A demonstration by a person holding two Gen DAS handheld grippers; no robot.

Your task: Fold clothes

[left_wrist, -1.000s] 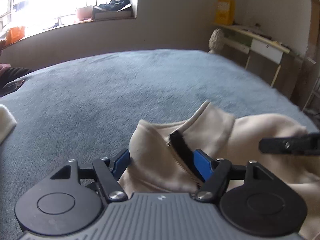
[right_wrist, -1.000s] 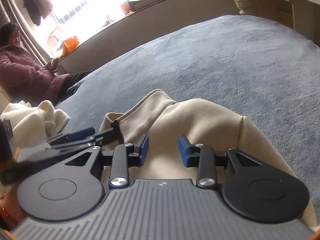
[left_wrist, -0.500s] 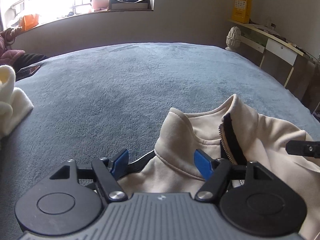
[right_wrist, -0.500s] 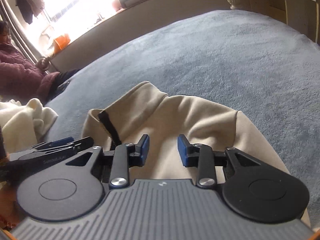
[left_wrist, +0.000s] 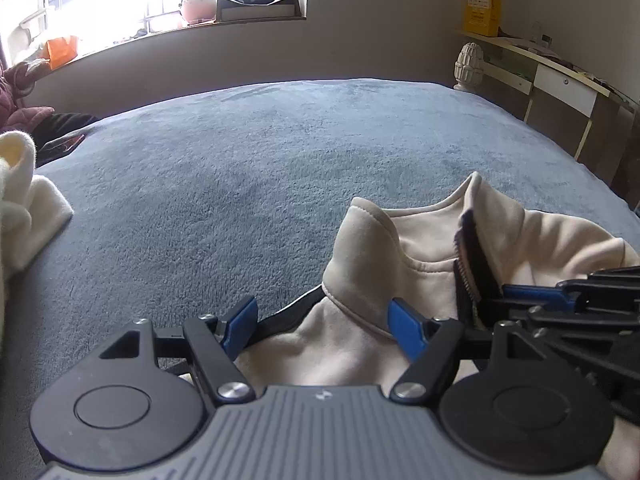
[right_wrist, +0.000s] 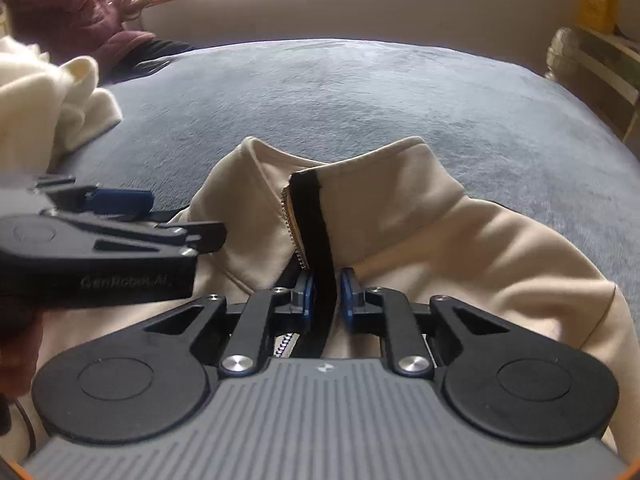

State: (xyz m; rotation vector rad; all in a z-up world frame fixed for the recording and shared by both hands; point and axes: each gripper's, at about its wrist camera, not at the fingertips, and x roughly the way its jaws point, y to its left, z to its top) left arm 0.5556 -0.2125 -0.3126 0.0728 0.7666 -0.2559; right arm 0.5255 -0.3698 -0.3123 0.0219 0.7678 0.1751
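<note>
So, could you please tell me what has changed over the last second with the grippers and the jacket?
The right gripper swung across to the beige jacket's black zipper strip, and its jaws are closing around it. The left gripper stayed wide open over the collar; the jacket stayed on the bed.

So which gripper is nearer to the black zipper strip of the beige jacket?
Right. The right gripper is closing with the black zipper strip between its fingers. The left gripper stands open beside it, around the collar of the beige jacket.
</note>
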